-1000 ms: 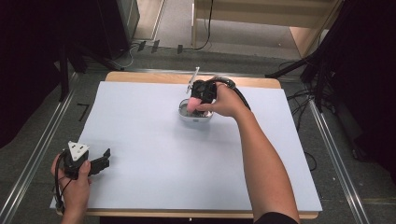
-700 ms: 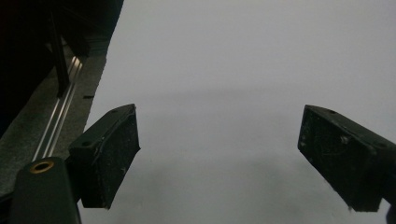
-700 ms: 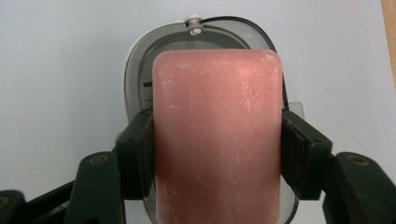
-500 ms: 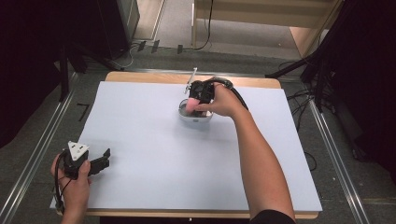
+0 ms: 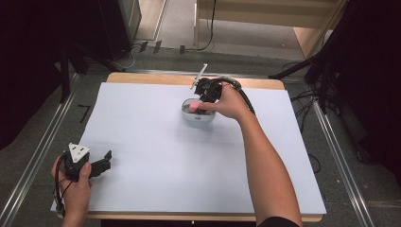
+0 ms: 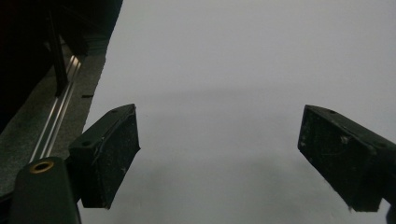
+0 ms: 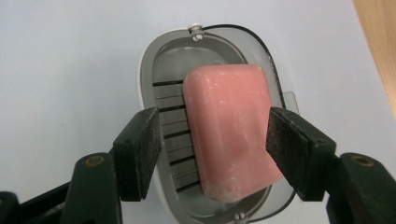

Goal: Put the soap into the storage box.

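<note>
A pink bar of soap (image 7: 229, 135) lies tilted in a grey oval soap dish (image 7: 145, 88) with a slatted floor. My right gripper (image 7: 215, 149) hangs over the dish with one jaw on each side of the soap. Its left jaw stands clear of the bar and its right jaw is at the bar's edge, so it is open. In the high view the right gripper (image 5: 202, 100) is at the table's far middle, above the dish (image 5: 196, 118) and the soap (image 5: 193, 108). My left gripper (image 5: 107, 159) rests near the front left corner, open with nothing between its jaws (image 6: 219, 154).
A white sheet (image 5: 156, 156) covers the wooden table (image 5: 142, 78). Metal rails (image 5: 42, 151) run along the left and right sides on the floor. A black cable (image 5: 246, 97) trails from the right gripper. Dark curtains and stands surround the table.
</note>
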The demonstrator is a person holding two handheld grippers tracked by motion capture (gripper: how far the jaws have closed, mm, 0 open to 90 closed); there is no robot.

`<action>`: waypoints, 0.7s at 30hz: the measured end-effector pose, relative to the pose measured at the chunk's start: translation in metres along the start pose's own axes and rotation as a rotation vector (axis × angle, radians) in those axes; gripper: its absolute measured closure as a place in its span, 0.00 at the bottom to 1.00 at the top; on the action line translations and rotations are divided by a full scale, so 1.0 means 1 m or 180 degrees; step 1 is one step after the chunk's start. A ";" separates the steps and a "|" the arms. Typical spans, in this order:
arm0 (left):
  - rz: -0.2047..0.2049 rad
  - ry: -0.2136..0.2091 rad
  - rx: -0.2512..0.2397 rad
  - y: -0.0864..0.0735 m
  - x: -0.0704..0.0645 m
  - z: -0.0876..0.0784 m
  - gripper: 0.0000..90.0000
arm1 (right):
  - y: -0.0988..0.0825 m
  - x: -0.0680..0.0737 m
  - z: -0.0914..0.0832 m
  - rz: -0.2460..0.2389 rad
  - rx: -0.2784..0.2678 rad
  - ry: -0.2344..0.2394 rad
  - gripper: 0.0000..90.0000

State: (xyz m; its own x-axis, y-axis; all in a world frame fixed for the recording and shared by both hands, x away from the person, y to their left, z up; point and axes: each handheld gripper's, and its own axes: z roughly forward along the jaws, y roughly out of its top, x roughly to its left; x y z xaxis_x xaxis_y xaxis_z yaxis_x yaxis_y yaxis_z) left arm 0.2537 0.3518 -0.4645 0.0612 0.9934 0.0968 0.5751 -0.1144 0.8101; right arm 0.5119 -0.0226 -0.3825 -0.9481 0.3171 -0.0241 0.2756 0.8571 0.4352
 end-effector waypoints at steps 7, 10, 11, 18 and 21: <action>0.0007 0.0007 0.0004 0.000 0.000 0.000 0.15 | -0.012 0.003 -0.003 0.0167 0.0016 -0.0021 0.40; 0.0015 0.0010 0.0007 0.000 -0.001 0.000 0.15 | -0.023 0.006 -0.007 0.0269 -0.0037 -0.0017 0.38; 0.0014 0.0011 0.0004 0.000 -0.001 0.000 0.15 | -0.025 0.006 -0.007 0.0296 -0.0031 -0.0003 0.37; 0.0021 0.0021 0.0000 0.000 -0.001 0.000 0.15 | -0.044 0.012 -0.011 0.0434 -0.0086 0.0017 0.34; 0.0025 0.0026 0.0001 0.000 -0.001 0.000 0.15 | -0.051 0.012 -0.012 0.0479 -0.0098 0.0012 0.32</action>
State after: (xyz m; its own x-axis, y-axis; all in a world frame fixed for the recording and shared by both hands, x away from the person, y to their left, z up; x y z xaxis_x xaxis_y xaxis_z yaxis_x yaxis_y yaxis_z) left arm 0.2538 0.3505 -0.4649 0.0590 0.9924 0.1078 0.5748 -0.1221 0.8092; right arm 0.4843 -0.0668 -0.3942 -0.8970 0.4395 0.0467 0.4096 0.7871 0.4611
